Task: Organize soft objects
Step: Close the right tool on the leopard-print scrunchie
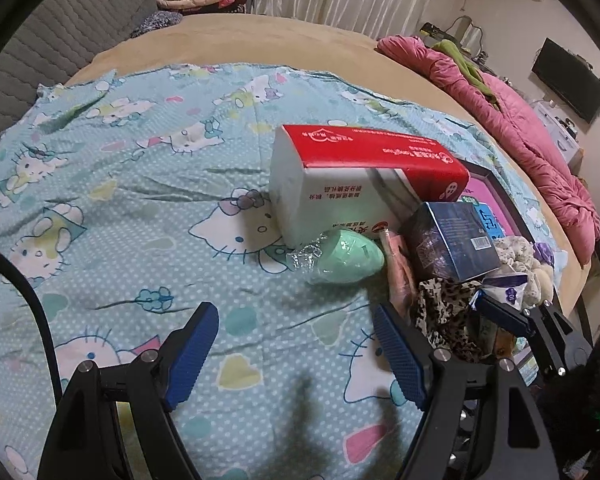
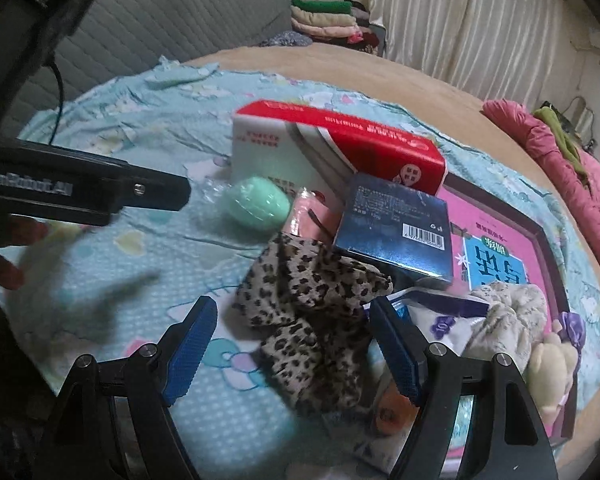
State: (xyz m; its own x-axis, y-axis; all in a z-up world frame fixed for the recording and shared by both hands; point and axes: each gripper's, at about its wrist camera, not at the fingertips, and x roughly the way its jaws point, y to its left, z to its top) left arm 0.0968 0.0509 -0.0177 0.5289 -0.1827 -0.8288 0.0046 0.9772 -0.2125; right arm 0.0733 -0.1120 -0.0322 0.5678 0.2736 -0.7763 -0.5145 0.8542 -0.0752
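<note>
The soft goods lie heaped on a bed under a blue cartoon-print sheet (image 1: 140, 208), crowded against a framed pink board (image 2: 496, 216).

Leopard cloth (image 2: 312, 320): crumpled, its long axis running from upper left to lower right in the right wrist view, directly ahead of and partly between the fingers of the right gripper (image 2: 294, 344). The right-hand pad sits at the cloth's edge; whether it touches cannot be told. The left-hand pad is clear of it, over bare sheet.

Right gripper: jaws wide apart, nothing held.

Left gripper (image 1: 298, 352): jaws equally wide, nothing held or touched, only sheet between the pads. The heap lies ahead and to its right. Nearest to it is the green pouch (image 1: 346, 258) in clear wrap, well apart from the pads, long axis roughly crosswise.

In the right view the left gripper's black body enters from the left edge, pointing toward the pouch.

Other items: a red-and-white tissue pack (image 1: 340, 184) standing behind the pouch; a dark blue box (image 2: 396, 232) resting tilted on the heap; a pink roll (image 2: 304, 216) between pouch and box; a cream scrunchie (image 2: 508, 312) and plush toy (image 2: 552, 364) at the far right on the board.

Judgement: the right hand is the nearer to the cloth, which should be the first pick; closing across its narrow middle looks workable. The blue box overlaps the cloth's far end and may shift when it is pulled.
</note>
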